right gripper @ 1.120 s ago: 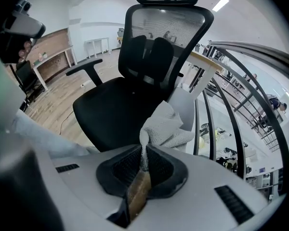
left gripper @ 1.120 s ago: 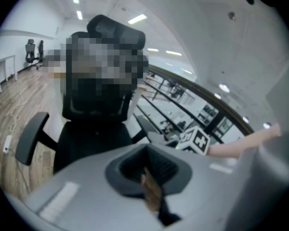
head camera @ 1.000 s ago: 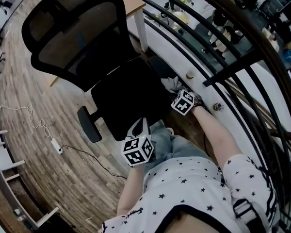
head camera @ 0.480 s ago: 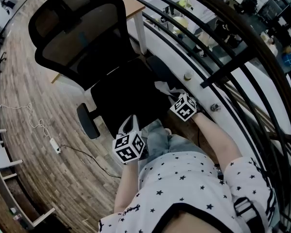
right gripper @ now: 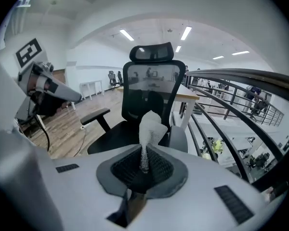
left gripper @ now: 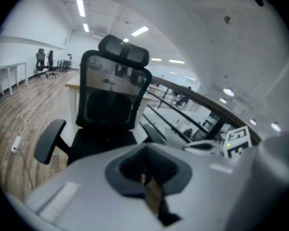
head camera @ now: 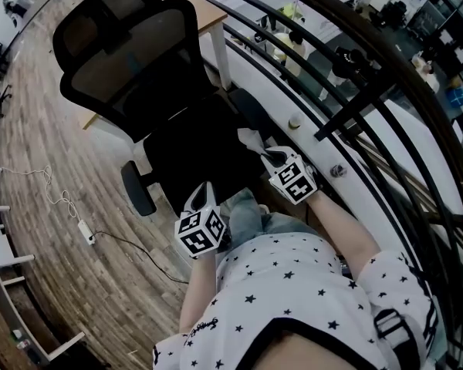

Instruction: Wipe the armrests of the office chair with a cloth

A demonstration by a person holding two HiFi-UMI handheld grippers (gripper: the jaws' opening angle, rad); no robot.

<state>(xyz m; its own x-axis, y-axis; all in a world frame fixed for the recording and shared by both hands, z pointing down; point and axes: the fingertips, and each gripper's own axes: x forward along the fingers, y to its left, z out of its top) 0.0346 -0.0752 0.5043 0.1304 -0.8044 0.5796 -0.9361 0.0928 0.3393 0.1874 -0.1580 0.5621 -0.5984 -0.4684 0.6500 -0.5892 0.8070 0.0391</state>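
While a white power strip [head camera: 89,232] and its cord lie on the wood floor at far left, the black office chair [head camera: 131,60] stands facing the person, in front of a wooden desk [head camera: 194,5]. Its left armrest [head camera: 138,189] is bare. Just right of that armrest the left gripper [head camera: 204,194] hovers at the near edge of the seat. In its own blurred view its jaws look pressed together with nothing between them. Further right, the right gripper [head camera: 268,157] pinches a white cloth [head camera: 249,139] – the fabric stands up from its closed jaws over the seat's right side, close to the right armrest [head camera: 251,106]. I cannot tell whether the cloth touches that armrest. A dark railing [head camera: 355,91] runs along the right.
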